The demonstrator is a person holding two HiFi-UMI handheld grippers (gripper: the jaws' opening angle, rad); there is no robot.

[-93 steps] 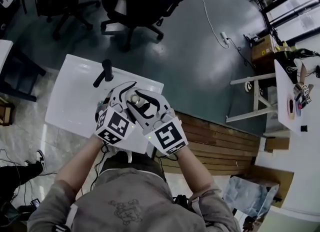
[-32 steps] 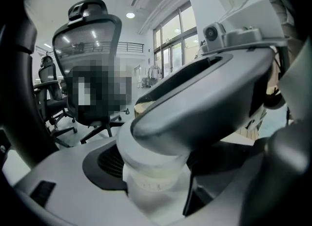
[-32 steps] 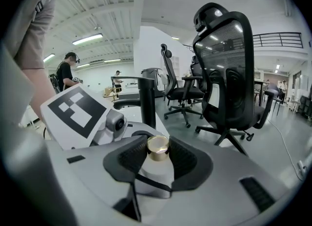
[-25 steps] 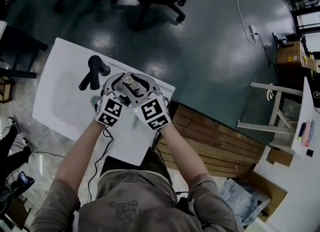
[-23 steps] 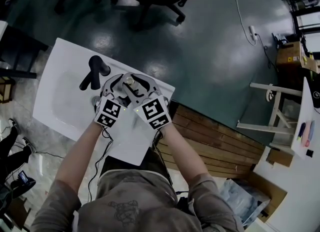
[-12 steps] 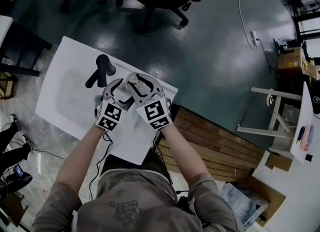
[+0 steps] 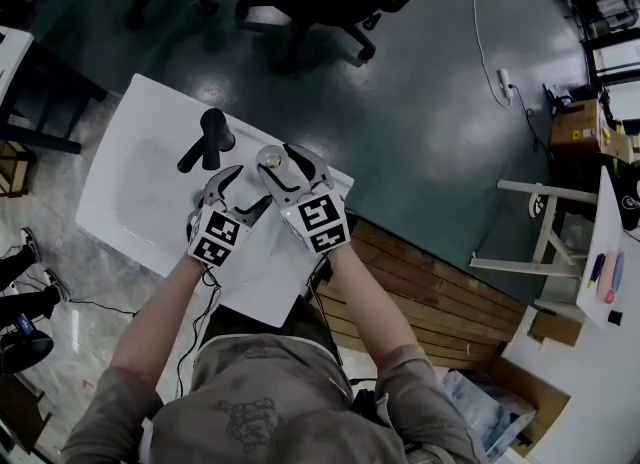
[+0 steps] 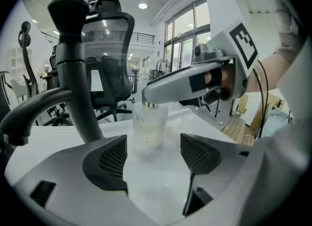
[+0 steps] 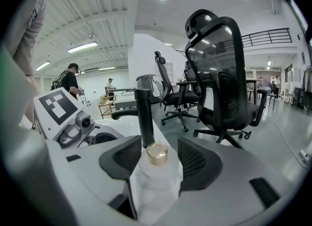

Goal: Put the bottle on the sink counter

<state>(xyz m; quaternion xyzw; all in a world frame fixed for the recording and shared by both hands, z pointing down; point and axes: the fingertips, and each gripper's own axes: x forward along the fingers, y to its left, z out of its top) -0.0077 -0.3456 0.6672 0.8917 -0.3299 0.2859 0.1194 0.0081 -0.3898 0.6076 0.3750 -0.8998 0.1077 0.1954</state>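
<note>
Beside faucet point(image 7: 205, 139), upright bottle point(image 7: 269, 158), seemingly near counter point(image 7: 150, 117) edge.

The tall black faucet point(image 7: 205, 140) blocks me just left of the clear frosted bottle point(image 7: 268, 158). My right hand-held gripper point(image 7: 274, 164), jaws opening around that bottle, fills its right. Nearer, bare white surface point(image 8: 153, 171) lies free up to my left hand-held gripper point(image 7: 245, 190).

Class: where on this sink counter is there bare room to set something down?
Bare: the sink counter strip nearest the person; the basin left of the faucet. Crowded: the far edge, with left gripper, bottle, right gripper with jaws opening around it.
</note>
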